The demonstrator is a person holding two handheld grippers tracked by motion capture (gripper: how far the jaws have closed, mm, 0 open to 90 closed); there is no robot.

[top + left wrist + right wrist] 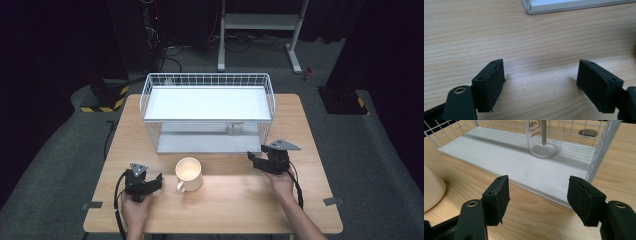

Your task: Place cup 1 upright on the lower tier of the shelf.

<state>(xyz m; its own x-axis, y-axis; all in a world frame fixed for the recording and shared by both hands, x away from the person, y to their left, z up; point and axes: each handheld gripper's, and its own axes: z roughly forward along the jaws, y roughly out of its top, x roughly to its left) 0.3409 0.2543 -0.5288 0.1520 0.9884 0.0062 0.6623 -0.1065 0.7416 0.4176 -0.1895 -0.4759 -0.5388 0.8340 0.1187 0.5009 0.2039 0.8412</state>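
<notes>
- A person at a wooden table (240, 205) holds a two-jaw gripper in each hand, forearms coming in from the near edge.
- The left gripper (156, 183) rests at the near left, jaws spread with bare tabletop between them (nothing pinched), pointing right toward a cream mug (189, 173).
- The mug stands upright near the middle of the table, handle turned to the near left, just right of the left gripper and apart from its jaws.
- The right gripper (252, 159) hovers at the right, close to the near right corner of a white wire rack (150, 92), its jaws parted and holding nothing.
- The rack sits at the far middle of the table, a white shelf board on top and a white base board (499, 157) below.
- A clear glass (543, 142) with dark lettering stands upright on the base board toward its right end, beyond the right gripper's open jaws and well clear of them.
- The mug's pale side (431, 190) shows at the left edge of the right gripper view.
</notes>
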